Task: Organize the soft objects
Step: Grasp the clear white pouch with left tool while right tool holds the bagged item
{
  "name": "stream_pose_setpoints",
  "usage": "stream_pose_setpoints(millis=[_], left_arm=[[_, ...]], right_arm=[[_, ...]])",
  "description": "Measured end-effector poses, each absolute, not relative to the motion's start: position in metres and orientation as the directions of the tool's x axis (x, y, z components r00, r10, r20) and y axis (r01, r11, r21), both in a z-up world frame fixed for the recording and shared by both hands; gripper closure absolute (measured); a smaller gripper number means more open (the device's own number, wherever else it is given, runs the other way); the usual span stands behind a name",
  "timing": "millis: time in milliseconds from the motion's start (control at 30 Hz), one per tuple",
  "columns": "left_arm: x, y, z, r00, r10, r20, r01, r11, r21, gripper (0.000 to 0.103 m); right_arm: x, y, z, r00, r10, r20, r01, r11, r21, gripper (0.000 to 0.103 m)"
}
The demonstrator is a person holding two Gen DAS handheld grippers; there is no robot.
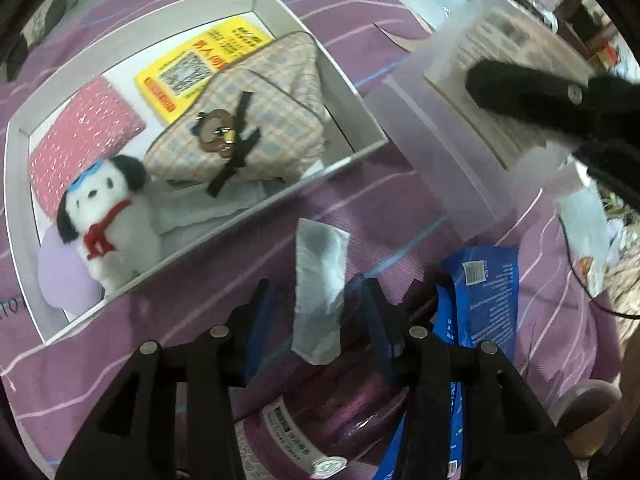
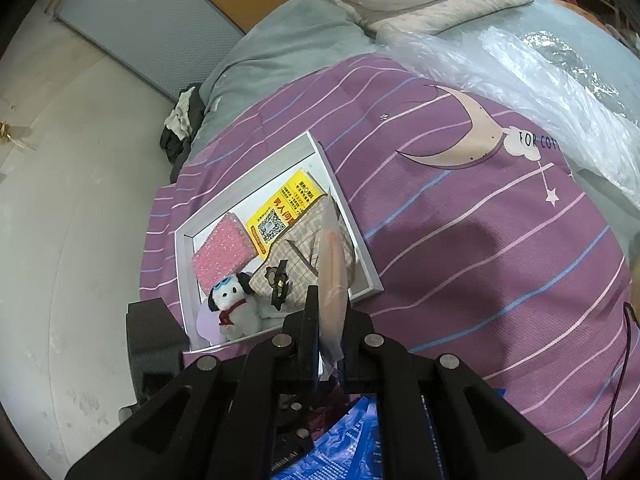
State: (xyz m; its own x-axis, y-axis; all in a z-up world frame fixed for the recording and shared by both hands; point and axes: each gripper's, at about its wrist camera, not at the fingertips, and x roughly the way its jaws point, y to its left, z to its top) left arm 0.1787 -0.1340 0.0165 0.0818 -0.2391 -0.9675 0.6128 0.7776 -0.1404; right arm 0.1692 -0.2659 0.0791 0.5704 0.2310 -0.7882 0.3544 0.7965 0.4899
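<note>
purple bedspread (image 2: 460,240); right gripper (image 2: 330,320) clamps a flat packet (image 2: 332,264), left gripper (image 1: 320,304) apart, seemingly.

Both views lit evenly, indoor light, fairly bright, no hard shadows. One soft dark shadow on the purple bedspread (image 2: 460,216), right of the white box (image 2: 184,264). Glare on the clear plastic sheet (image 2: 560,80) at top right. Strong fisheye bend w/ black vignette in all corners. Left view: the frosted packet (image 1: 460,120) at upper right is motion-blurred, text unreadable; the gripper fingers (image 1: 260,312) near the bottom edge are soft, out of focus. Box contents fairly sharp.
</note>
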Motion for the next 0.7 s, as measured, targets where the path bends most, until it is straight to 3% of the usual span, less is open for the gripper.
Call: stream_pose_setpoints(millis=[100,233,533,700], left_arm=[[0.170,-0.152,0.009,0.110,-0.158,-0.981,0.632,0.773,-0.053,0.056],[0.167,-0.164,0.003,0.116,-0.131,-0.985,0.621,0.783,-0.031,0.056],[0.193,-0.123,0.005,0.095,-0.215,-0.972,0.572,0.811,-0.124,0.077],[0.210,-0.095,0.008,0.088,-0.268,-0.959,0.521,0.833,-0.185,0.078]], right_arm=[[0.169,-0.267,0.078,0.570,0.227,-0.790,0.360,0.794,0.489,0.098],[0.166,-0.273,0.077,0.570,0.207,-0.795,0.377,0.794,0.477,0.098],[0.164,-0.274,0.081,0.577,0.199,-0.792,0.384,0.790,0.478,0.098],[0.165,-0.268,0.085,0.576,0.198,-0.793,0.371,0.801,0.470,0.098]])
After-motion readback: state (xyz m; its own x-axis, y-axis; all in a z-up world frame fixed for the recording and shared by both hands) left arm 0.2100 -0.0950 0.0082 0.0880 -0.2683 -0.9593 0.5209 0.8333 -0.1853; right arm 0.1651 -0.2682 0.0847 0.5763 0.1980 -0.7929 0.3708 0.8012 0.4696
